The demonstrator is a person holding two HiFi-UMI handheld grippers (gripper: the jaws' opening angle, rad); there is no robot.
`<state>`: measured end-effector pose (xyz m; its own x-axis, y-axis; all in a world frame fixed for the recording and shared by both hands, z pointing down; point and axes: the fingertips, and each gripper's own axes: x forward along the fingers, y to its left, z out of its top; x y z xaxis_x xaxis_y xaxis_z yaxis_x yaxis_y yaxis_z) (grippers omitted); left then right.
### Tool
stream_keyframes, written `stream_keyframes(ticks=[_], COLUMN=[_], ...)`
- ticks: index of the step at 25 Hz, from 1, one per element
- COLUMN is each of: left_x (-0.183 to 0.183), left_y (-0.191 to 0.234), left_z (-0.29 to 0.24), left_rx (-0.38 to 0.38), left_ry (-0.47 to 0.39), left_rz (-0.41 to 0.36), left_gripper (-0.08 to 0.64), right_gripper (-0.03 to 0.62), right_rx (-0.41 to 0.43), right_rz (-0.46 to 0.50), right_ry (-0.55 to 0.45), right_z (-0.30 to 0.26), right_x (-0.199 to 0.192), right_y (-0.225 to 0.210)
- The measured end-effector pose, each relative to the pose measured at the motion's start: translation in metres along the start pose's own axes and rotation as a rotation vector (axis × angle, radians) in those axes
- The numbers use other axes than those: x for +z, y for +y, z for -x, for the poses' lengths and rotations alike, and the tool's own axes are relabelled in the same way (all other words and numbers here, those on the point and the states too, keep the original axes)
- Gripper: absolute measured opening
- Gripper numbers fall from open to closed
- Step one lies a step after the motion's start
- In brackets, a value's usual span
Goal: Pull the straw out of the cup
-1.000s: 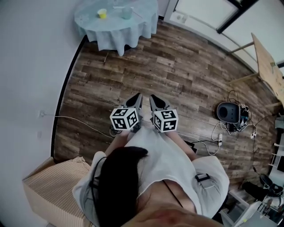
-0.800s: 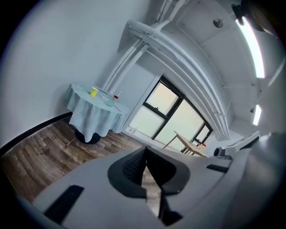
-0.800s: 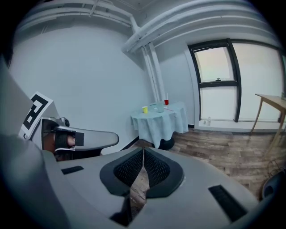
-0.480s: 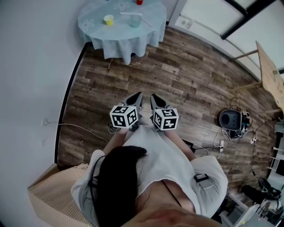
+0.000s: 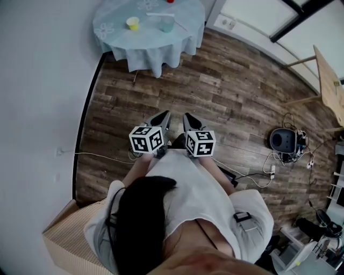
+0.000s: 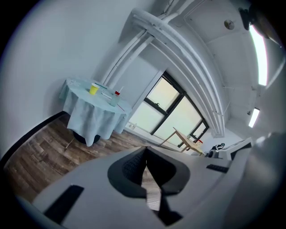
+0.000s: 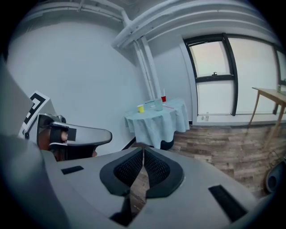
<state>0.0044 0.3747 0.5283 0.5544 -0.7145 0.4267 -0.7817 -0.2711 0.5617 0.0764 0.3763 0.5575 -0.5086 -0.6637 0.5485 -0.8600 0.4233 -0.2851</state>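
Observation:
A round table under a pale blue cloth (image 5: 148, 37) stands far ahead by the wall. On it are a clear cup (image 5: 166, 23), a yellow cup (image 5: 132, 23) and a small red thing (image 5: 170, 1); the straw is too small to make out. The clear cup (image 7: 158, 105) and yellow cup (image 7: 140, 108) also show in the right gripper view. My left gripper (image 5: 163, 118) and right gripper (image 5: 188, 119) are held side by side at waist height, well short of the table. Both are shut with nothing between them, as the left gripper (image 6: 145, 150) and right gripper (image 7: 143, 150) show close up.
Wooden floor lies between me and the table. A cardboard box (image 5: 67, 239) stands behind me on the left, by the white wall. Cables (image 5: 99, 156) and a black round device (image 5: 283, 140) lie on the floor. A wooden table (image 5: 329, 80) stands at the right.
The person has walked toward the clothed table, which now sits lower and fuller in the head view. The box has slid back. Both grippers kept their pose and stayed shut.

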Motion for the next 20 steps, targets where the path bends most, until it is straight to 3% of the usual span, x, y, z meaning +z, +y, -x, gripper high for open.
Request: stream_keyframes(ticks=[10,15,20], left_x=[0.006,0.024,0.046], left_y=[0.004,0.010,0.023], left_z=[-0.014,-0.034,-0.068], left_rx=[-0.003,0.024,0.060], left_ry=[0.011,-0.024,-0.032], left_rz=[0.013,-0.012,-0.014], left_gripper=[0.009,0.009,0.009], right_gripper=[0.035,0.035,0.035], right_rx=[0.004,0.010,0.051], right_rz=[-0.028,-0.055,-0.002], right_ry=[0.042,0.010,-0.006], right_z=[-0.012,-0.029,-0.060], right_x=[-0.001,0.015,0.043], right_y=[-0.013,-0.037,-0.055])
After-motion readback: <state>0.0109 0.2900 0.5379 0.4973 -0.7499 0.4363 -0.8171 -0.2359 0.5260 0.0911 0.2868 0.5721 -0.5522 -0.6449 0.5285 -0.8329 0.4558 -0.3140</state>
